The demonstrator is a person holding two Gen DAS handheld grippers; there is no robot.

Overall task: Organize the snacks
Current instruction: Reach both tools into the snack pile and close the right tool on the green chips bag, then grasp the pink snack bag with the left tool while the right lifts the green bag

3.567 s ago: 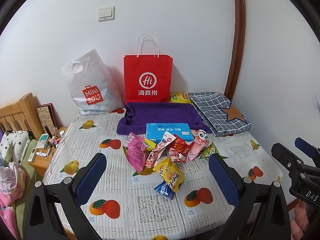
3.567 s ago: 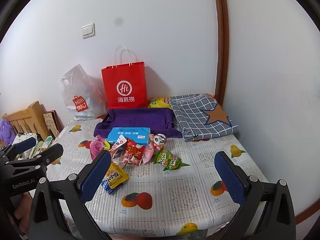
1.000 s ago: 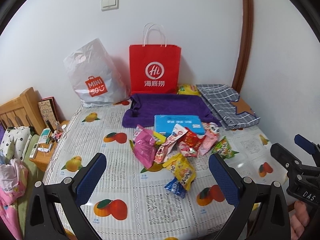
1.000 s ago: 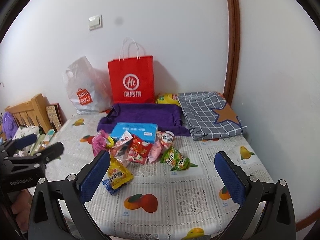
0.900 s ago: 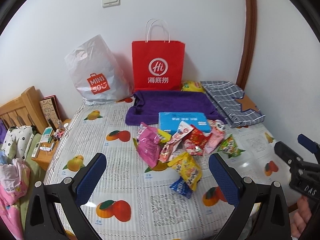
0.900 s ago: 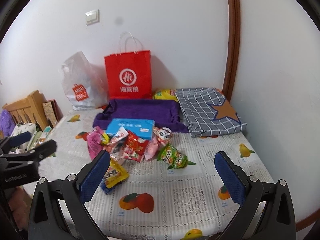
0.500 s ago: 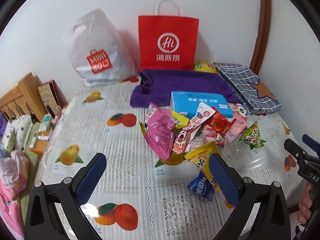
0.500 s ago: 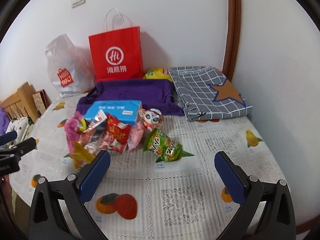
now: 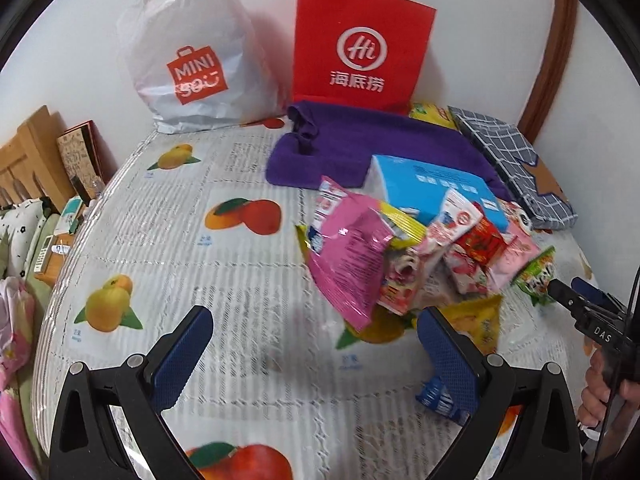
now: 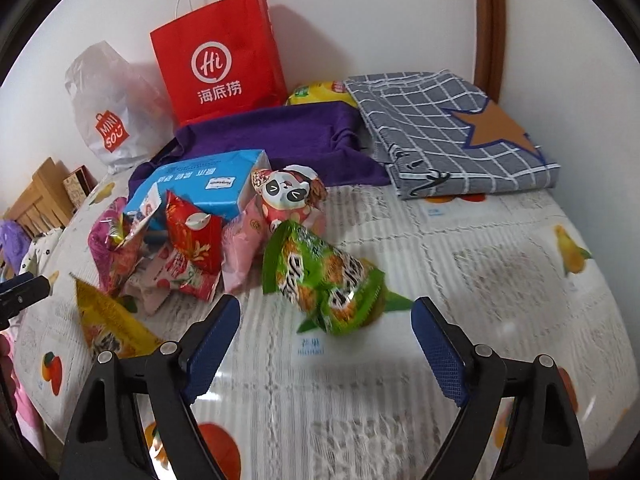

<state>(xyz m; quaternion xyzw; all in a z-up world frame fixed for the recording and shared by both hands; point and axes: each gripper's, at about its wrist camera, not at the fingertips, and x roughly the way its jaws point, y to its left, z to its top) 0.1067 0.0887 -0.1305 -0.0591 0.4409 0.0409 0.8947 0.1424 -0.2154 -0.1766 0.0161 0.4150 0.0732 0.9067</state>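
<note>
White walls are closing in a corner behind a tabletop (image 10: 500,248) covered in a fruit-printed cloth, with a red paper bag (image 10: 218,56) and a white plastic bag (image 9: 188,64) standing at the back and a purple cloth (image 10: 276,136) lying in front of them. Snack packets are sitting heaped mid-table, against a blue box (image 10: 208,180). A green packet (image 10: 320,280) is lying apart at the heap's right edge, just ahead of the right gripper (image 10: 324,332), its long axis running diagonally across the gap. That gripper's jaws are closing, spread around nothing yet, pads clear of the packet. The left gripper (image 9: 316,344) is hovering with jaws spread and empty, the pink packet (image 9: 352,256) lying ahead and to its right. So the right hand looks nearer the green packet.
</note>
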